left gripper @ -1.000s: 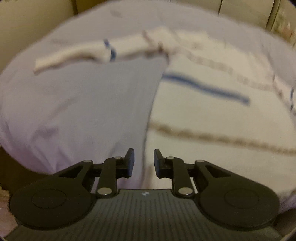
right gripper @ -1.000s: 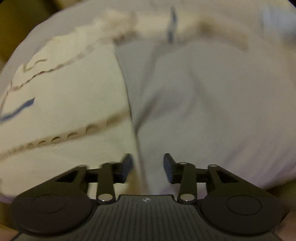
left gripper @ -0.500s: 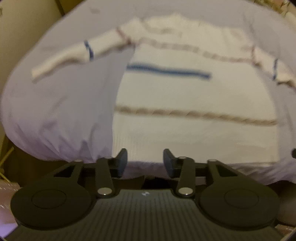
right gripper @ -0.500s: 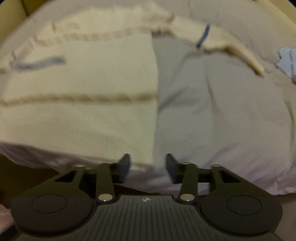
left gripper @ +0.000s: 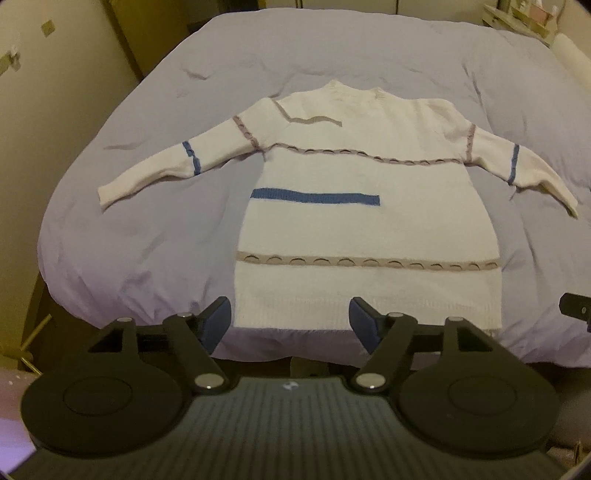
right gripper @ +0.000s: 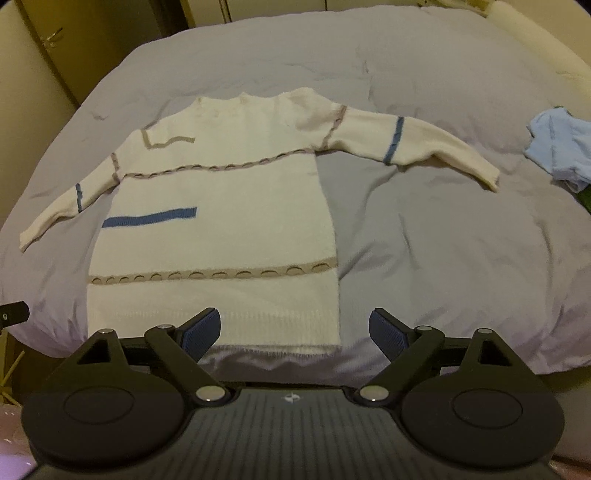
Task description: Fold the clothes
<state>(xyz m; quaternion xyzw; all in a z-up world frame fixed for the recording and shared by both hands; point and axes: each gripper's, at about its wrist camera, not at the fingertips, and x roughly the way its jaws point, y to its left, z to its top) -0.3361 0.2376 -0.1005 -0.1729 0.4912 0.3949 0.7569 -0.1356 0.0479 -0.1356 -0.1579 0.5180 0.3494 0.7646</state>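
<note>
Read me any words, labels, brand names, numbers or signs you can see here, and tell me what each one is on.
No readable words or numbers in either view.
Small pale emblem on the left gripper body: a mark, no letters legible.
Same emblem on the right gripper body: also unreadable.
White sweater: only blue and tan stripes, no label showing.
Items on the far shelf: too blurred to read.

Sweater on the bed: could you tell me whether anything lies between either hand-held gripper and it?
Nothing visible does. The sweater lies flat on the bed, sleeves spread, nothing on it. Both hand-held grippers, left and right, hang open above its hem. A blue garment lies well aside.
</note>
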